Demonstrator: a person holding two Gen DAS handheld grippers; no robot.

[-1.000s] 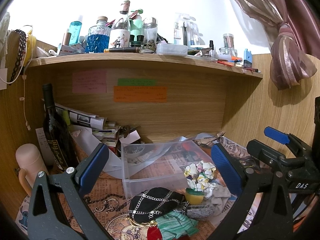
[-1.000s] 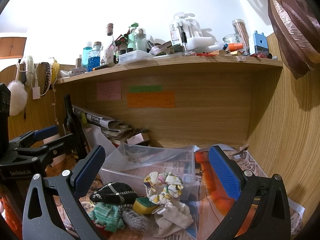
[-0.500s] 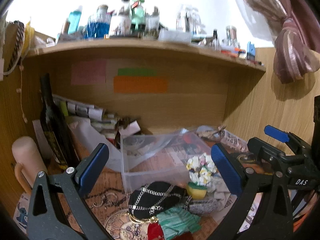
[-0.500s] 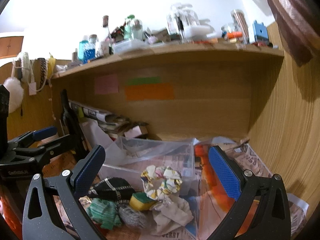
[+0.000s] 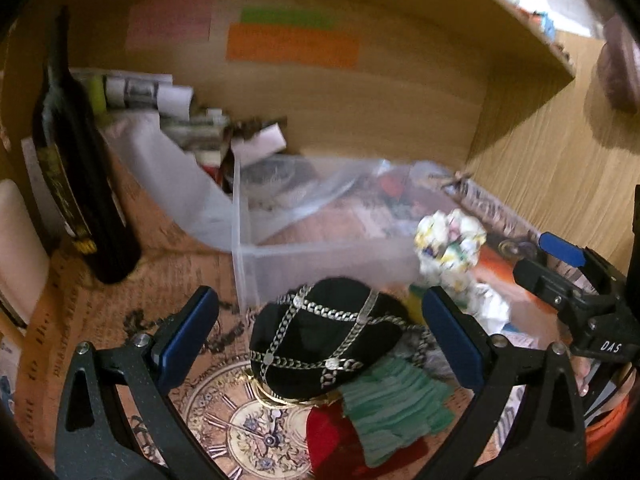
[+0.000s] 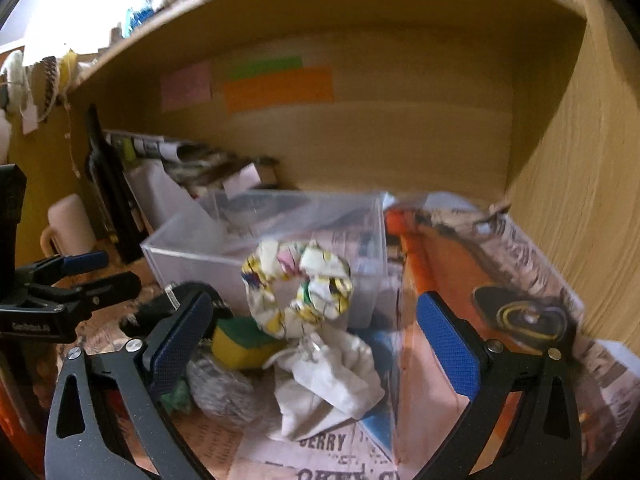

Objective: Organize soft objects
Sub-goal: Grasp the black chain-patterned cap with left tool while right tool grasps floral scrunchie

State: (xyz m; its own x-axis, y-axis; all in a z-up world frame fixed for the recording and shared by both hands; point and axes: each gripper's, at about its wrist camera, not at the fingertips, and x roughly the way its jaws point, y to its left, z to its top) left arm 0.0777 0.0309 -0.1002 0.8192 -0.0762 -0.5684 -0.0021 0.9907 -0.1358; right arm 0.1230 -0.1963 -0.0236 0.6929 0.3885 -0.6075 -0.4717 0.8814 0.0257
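Note:
A pile of soft things lies in front of a clear plastic bin (image 5: 304, 252) (image 6: 192, 256). It holds a black cap with silver chains (image 5: 324, 336), a green knit cloth (image 5: 396, 408), a red cloth (image 5: 328, 436), a floral scrunchie (image 5: 448, 244) (image 6: 298, 288), a yellow-green sponge (image 6: 240, 340), a grey scrubber (image 6: 224, 392) and a white cloth (image 6: 332, 384). My left gripper (image 5: 320, 344) is open, just above the black cap. My right gripper (image 6: 312, 348) is open over the scrunchie and white cloth.
A dark wine bottle (image 5: 76, 176) and a pink mug (image 5: 20, 248) stand at the left. Rolled papers (image 5: 148, 92) lie at the back. An orange sheet (image 6: 444, 264) lies right of the bin. Wooden walls close the back and right.
Both grippers have tipped down and moved closer to the pile. The top shelf has nearly left view. Both stay open.

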